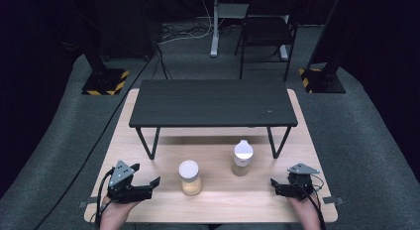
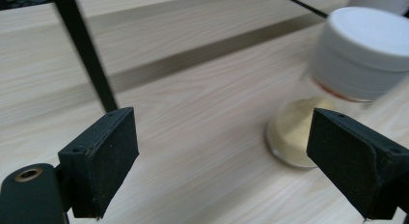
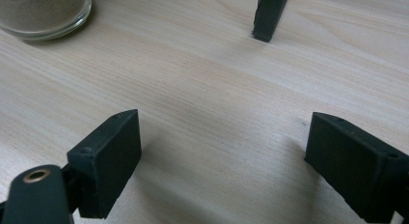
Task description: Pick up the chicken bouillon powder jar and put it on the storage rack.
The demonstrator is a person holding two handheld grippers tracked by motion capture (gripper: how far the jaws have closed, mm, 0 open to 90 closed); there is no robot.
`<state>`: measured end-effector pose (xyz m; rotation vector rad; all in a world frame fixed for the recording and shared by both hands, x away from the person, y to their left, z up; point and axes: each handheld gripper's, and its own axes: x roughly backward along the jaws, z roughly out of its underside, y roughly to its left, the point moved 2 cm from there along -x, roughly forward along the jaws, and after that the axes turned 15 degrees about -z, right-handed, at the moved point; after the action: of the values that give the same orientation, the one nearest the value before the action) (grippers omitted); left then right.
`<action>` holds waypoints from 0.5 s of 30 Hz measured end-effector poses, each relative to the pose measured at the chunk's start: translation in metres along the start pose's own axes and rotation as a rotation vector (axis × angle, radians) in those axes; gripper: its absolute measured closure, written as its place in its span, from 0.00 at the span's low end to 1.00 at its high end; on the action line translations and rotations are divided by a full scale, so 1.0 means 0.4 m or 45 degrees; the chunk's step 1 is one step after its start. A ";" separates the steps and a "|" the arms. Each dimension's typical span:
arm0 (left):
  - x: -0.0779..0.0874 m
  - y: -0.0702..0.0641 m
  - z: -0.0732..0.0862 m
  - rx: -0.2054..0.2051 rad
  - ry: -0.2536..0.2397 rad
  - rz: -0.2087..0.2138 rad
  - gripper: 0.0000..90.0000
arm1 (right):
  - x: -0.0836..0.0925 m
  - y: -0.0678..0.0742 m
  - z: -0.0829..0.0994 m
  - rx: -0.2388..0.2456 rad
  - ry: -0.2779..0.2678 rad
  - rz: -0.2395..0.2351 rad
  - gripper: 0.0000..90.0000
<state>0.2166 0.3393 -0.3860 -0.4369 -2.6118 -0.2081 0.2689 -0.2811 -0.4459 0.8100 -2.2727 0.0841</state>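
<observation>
Two glass jars of beige powder with white lids stand on the wooden table (image 1: 218, 202). The near jar (image 1: 190, 178) is left of centre, and the taller jar (image 1: 242, 158) stands farther back to the right. My left gripper (image 1: 145, 174) hovers open at the front left, pointing toward the near jar. In the left gripper view that jar (image 2: 357, 55) is blurred at the upper right, beyond the open left gripper (image 2: 231, 151). My right gripper (image 1: 281, 183) rests open at the front right. In the right gripper view, bare wood lies between the jaws of the right gripper (image 3: 224, 156), with the taller jar's base (image 3: 43, 11) at top left.
A low black shelf (image 1: 213, 103) on thin legs spans the back of the table; one leg (image 2: 87, 55) is near the left gripper and another leg (image 3: 267, 14) stands ahead of the right gripper. A chair (image 1: 267, 27) stands on the grey floor beyond.
</observation>
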 end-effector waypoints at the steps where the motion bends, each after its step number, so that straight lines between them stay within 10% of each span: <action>1: 0.002 -0.006 -0.004 -0.007 -0.005 0.012 0.12 | 0.000 0.000 0.000 0.000 0.000 0.000 0.13; 15: -0.009 -0.095 -0.035 -0.097 -0.033 0.120 0.12 | 0.000 0.000 0.000 0.000 0.000 0.000 0.13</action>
<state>0.2128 0.2996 -0.3782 -0.5910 -2.6075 -0.2727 0.2688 -0.2811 -0.4459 0.8099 -2.2730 0.0843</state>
